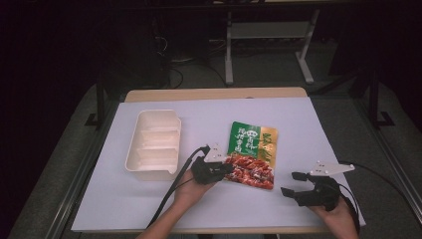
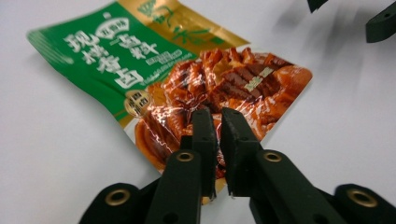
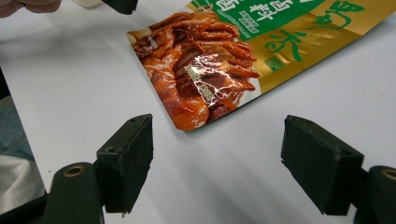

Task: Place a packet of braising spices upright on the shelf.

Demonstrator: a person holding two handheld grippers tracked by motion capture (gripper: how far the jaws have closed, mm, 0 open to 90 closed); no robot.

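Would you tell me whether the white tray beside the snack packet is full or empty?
Empty: the white tray shows only bare white compartments, with the snack packet lying outside it.

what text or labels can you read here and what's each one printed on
Food packet, green panel: large white Chinese characters, seen at an angle and too blurred to quote reliably.
Same packet, gold panel: green brush-style characters, cut off and not readable.
Small print and the round seal on the packet: too small to read.
White tray, table sheet, both claws: no text visible.
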